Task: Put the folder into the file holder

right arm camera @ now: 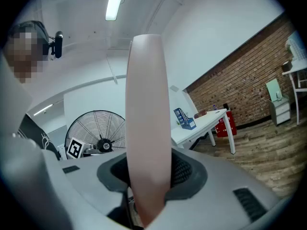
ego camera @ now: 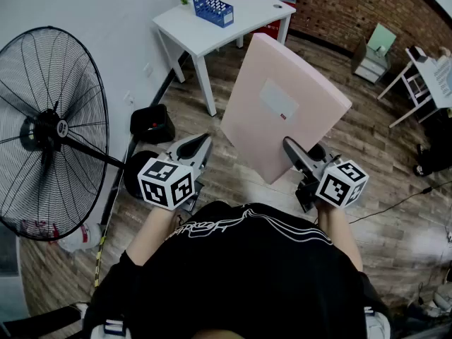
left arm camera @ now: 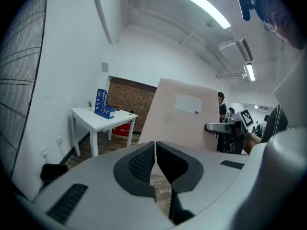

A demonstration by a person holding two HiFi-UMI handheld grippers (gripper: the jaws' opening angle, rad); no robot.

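Clamped near one low corner by the right tool — left tool closed, empty — the folder may swing loose.

Office-style workroom with a brick back wall

At the top of the head view a white counter stands beside a plain white wall and carries a blue file holder. Behind it runs a red brick wall, and the floor is wood plank. A big black standing fan fills the left edge. A second white counter and a small pale-green cabinet sit at the right edge. In the left gripper view, long tube lights cross the ceiling at upper right, and people stand at right middle.
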